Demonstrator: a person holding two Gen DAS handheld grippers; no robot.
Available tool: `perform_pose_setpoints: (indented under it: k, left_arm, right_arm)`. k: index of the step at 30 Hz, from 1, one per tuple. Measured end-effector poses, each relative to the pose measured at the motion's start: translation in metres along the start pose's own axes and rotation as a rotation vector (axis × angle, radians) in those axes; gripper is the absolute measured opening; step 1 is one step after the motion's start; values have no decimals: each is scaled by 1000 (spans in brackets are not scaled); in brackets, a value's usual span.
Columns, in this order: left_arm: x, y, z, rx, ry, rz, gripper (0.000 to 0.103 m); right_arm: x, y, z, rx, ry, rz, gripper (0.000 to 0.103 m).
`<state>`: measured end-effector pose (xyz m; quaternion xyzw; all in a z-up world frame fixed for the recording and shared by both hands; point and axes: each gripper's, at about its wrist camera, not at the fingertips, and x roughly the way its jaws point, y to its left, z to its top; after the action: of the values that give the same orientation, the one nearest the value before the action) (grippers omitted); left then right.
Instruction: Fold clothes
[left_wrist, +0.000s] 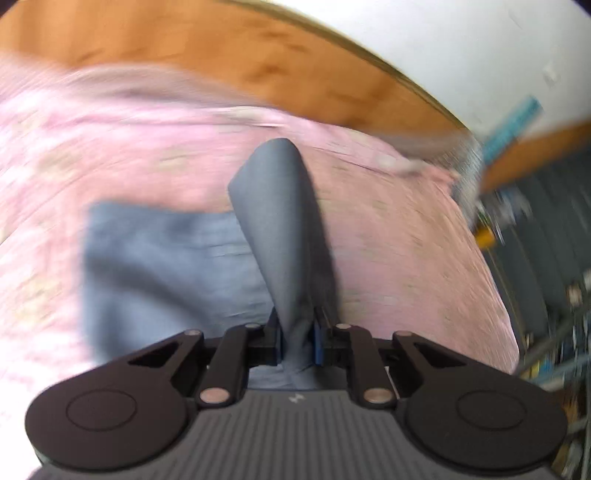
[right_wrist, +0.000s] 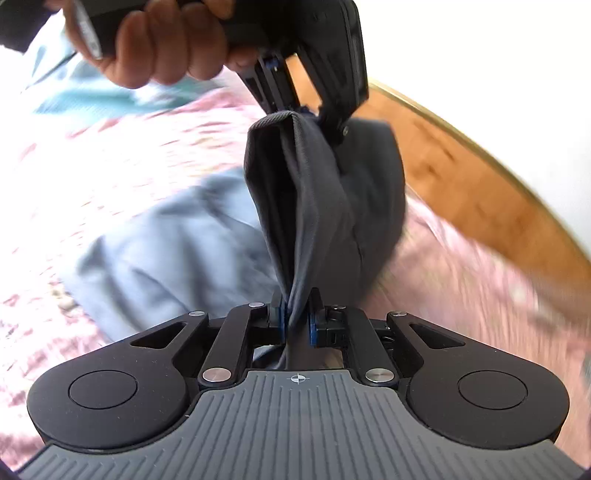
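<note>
Both tools, our left tool and right tool, are clamped on the dark grey garment, lifted above the pink bedspread, so we judge we are mid-fold and next must lay its held edge flat.

The garment is dark slate grey and plain, its spread part at nine o'clock paler blue-grey. The bedspread is pink with a faint pale floral pattern. At twelve o'clock, the headboard is orange-brown wood under a white wall.
</note>
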<state>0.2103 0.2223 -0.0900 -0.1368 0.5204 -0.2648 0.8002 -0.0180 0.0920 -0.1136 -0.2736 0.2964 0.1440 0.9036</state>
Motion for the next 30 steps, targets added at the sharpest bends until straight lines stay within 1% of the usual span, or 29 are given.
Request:
perform_pose_setpoints:
  k: [1,3,4,6,8,9,10,12,13,14,15,16,17,18,19,21,22,23,24,25,26,27,28,29,30]
  left_arm:
    - [2,22,-7,-47,-3,11,16]
    - [6,66,-22,-140,-9,33,17]
    - [7,83,-28,-182,-15,34,22]
    - [11,107,-39,-257,-34,14,23]
    - [5,117,-47,-309,-78,-5,25]
    - [-2,118,-49,-319,-108,3,29]
    - [-10,117,-52,-315,-143,25,42]
    - [-18,116,-59,-301,-171,40,59]
    - [-20,116,-62,-294,-178,44,60]
    - [-18,116,-65,-280,-165,49,60]
    - [-11,117,-68,-259,-132,55,58]
    - [-4,117,-71,-239,-100,60,59]
    - [1,118,-75,-224,-80,61,60]
    - [3,118,-77,-221,-74,57,60]
    - [4,119,-77,-220,-69,56,61]
    - [4,119,-78,-210,-60,57,63]
    - [4,120,-79,-202,-56,59,65]
    - [5,121,-80,-195,-51,61,66]
    - [6,123,-80,-192,-48,60,68]
    - [8,124,-80,-197,-45,53,69]
    - [9,126,-81,-207,-42,44,69]
    - [10,127,-80,-215,-40,34,68]
    - [12,129,-80,-224,-37,16,63]
    - [13,130,-80,-237,-32,-9,57]
    - [14,131,-79,-250,-27,-33,42]
  right_arm:
    - [7,16,10,-53,6,11,9]
    - [29,47,18,-144,44,36,9]
    - [38,59,19,-181,71,43,9]
    - [49,75,20,-234,108,39,9]
    - [54,85,20,-270,133,26,9]
    - [53,85,22,-271,139,21,9]
    - [52,86,23,-273,144,17,9]
    - [50,86,26,-267,146,19,9]
    - [47,84,26,-248,144,32,12]
    - [45,81,27,-228,141,46,19]
    - [43,78,27,-209,138,59,24]
    - [38,71,27,-169,133,84,27]
    - [27,57,28,-90,124,132,32]
    - [15,40,28,3,108,167,47]
    - [0,19,27,123,79,177,63]
    - [-24,-24,17,386,39,173,75]
    - [-26,-46,7,517,44,163,78]
    - [-25,-66,-6,638,56,154,78]
    - [-15,-83,-22,728,84,152,78]
    - [-2,-94,-39,795,124,169,77]
    - [13,-101,-59,863,167,214,75]
    - [26,-105,-77,933,196,285,67]
    - [36,-107,-90,992,214,351,53]
    - [39,-105,-96,1020,210,391,53]
    - [38,-102,-101,1028,201,397,51]
